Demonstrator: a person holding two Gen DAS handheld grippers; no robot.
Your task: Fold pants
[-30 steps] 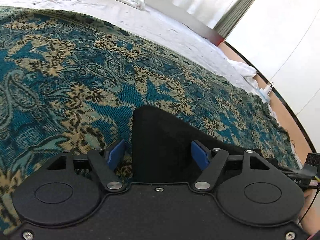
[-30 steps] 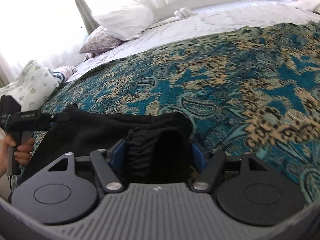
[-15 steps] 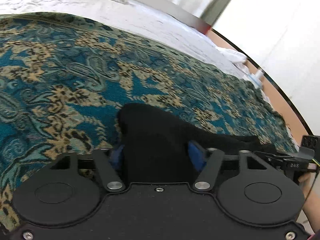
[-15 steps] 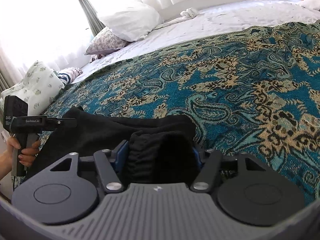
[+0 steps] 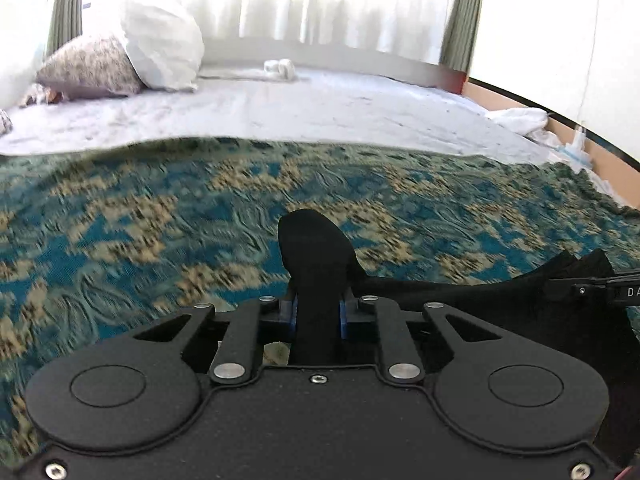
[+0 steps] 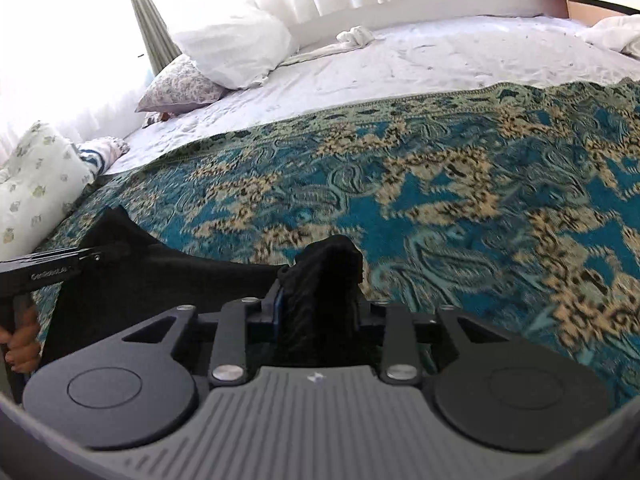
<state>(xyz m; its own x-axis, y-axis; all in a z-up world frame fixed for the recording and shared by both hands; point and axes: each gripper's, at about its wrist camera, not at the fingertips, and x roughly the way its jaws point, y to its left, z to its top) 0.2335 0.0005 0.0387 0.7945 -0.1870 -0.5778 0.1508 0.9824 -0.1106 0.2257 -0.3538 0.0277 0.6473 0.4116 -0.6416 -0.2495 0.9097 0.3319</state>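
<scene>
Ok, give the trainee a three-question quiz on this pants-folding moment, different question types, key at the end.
1. True or false: the left gripper is shut on the black pants.
2. Multiple choice: the bed cover under the pants is A) plain white, B) a teal paisley blanket, C) red stripes.
3. Fill in: in the right wrist view, the right gripper pinches a bunched part of the pants, and the fabric stretches toward the ____ gripper at the frame's left edge.

Key: 1 true; 2 B; 3 left.
</scene>
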